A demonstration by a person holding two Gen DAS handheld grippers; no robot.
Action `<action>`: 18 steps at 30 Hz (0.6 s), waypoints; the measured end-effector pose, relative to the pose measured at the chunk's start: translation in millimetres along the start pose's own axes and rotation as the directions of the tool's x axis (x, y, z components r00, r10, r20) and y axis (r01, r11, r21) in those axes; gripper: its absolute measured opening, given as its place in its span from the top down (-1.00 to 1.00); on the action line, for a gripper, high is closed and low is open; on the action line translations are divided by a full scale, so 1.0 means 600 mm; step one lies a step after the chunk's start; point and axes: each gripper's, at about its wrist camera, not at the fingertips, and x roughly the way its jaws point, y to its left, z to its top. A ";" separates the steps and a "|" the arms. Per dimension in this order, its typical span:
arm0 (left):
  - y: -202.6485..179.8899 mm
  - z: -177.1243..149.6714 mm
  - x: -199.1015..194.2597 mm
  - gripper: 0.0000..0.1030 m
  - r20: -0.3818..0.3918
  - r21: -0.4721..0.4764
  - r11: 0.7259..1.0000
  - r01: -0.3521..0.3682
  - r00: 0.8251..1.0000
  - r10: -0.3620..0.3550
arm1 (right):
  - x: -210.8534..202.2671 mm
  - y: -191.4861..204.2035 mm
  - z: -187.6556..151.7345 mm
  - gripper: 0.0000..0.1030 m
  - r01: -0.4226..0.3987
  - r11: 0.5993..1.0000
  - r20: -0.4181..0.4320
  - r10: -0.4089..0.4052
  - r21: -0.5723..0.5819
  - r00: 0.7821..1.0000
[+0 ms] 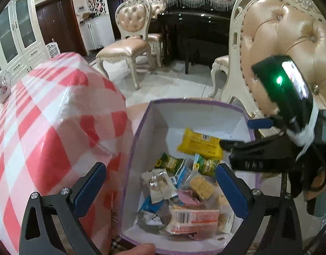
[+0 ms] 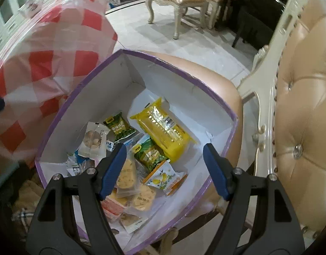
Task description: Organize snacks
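Observation:
A white box with a purple rim (image 1: 146, 146) (image 2: 95, 106) stands on a chair seat and holds several snack packets. Among them are a yellow packet (image 1: 200, 144) (image 2: 165, 131), two green ones (image 1: 170, 162) (image 2: 119, 127), a white one (image 1: 160, 186) (image 2: 93, 138), cracker packets (image 2: 125, 172) and an orange packet with a barcode (image 1: 194, 216). My left gripper (image 1: 162, 188) hangs open over the box's near side with nothing between its fingers. My right gripper (image 2: 165, 170) is also open above the packets, gripping none of them.
A table under a red-and-white checked cloth (image 1: 46, 116) (image 2: 46, 53) stands close on the left of the box. The padded chair back (image 1: 279, 31) (image 2: 307, 106) rises on the right. Another chair (image 1: 129, 42) and a black piano (image 1: 194, 31) stand farther off on the tiled floor.

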 end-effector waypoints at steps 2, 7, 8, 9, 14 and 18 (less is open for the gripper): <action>0.001 -0.002 0.005 -1.00 -0.015 -0.004 1.000 -0.021 1.000 0.021 | -0.002 -0.003 0.001 -0.50 0.013 1.000 -0.001 -0.013 0.015 1.000; 0.008 -0.008 0.014 -1.00 -0.045 -0.029 1.000 -0.012 0.999 0.010 | -0.001 -0.007 0.004 -0.50 0.021 0.999 0.001 -0.021 0.039 1.000; 0.008 -0.009 0.015 -1.00 -0.049 -0.029 1.000 -0.009 0.999 0.008 | 0.000 -0.005 0.004 -0.50 0.018 0.999 -0.002 -0.018 0.037 1.000; 0.007 -0.010 0.016 -1.00 -0.052 -0.028 1.000 -0.010 0.999 0.009 | 0.001 -0.004 0.003 -0.50 0.017 0.999 -0.003 -0.017 0.036 1.000; 0.007 -0.012 0.016 -1.00 -0.055 -0.027 1.000 -0.014 0.998 0.013 | 0.004 -0.002 0.000 -0.50 0.008 0.999 -0.011 -0.008 0.045 1.000; 0.007 -0.013 0.017 -1.00 -0.058 -0.026 0.999 -0.019 0.998 0.018 | 0.006 0.000 -0.001 -0.50 0.004 0.999 -0.017 -0.003 0.048 1.000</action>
